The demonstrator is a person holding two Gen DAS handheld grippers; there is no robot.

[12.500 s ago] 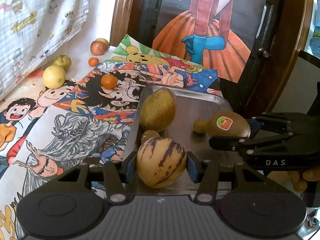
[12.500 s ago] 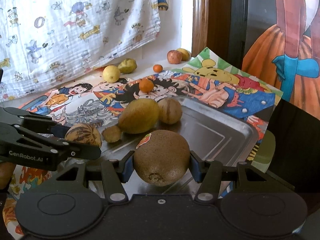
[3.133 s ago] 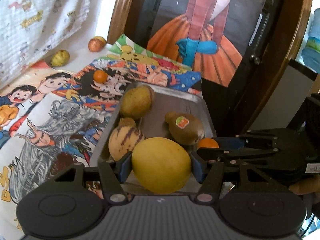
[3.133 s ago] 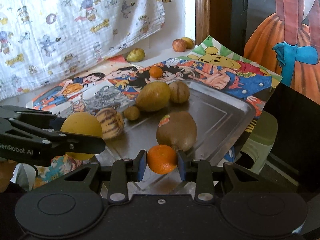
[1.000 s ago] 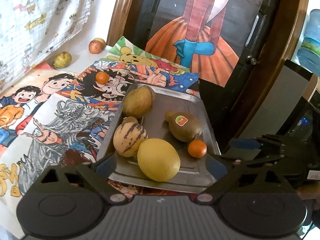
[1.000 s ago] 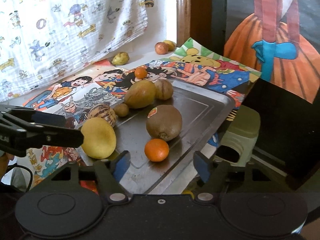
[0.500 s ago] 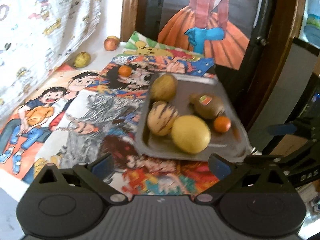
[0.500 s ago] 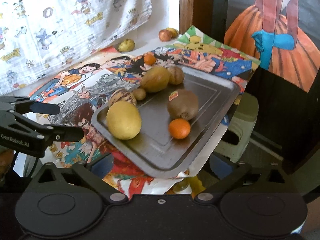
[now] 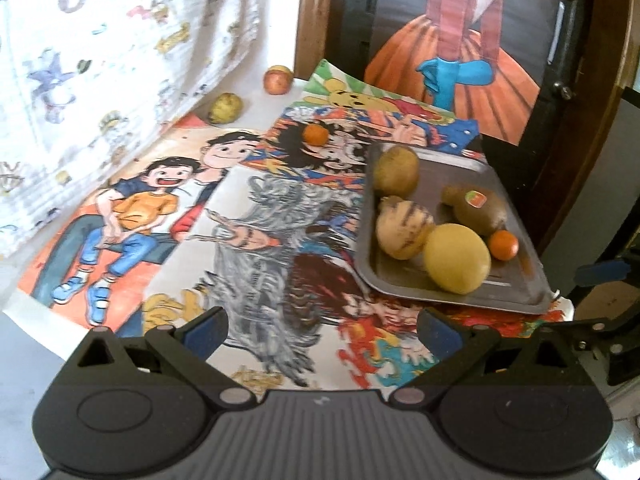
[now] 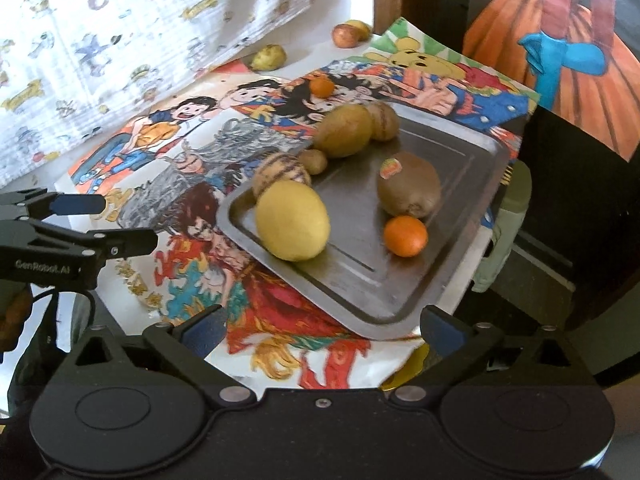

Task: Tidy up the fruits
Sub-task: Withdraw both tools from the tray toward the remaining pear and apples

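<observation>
Fruit crowded the metal tray [image 10: 460, 208] overhanging the table's right edge; left gripper [image 9: 322, 326] and right gripper [image 10: 320, 326] hung back, jaws spread, empty.

Your table [image 9: 24, 320] is covered by cartoon posters [image 9: 160, 208], with a metal tray [image 10: 460, 184] sitting on them toward the right of the frame. Off the tray you've got a small orange [image 9: 316, 135] on the posters at upper centre, plus a yellow-green fruit [image 9: 226, 108] and a reddish apple [image 9: 277, 79] on the bare tabletop near the top.
</observation>
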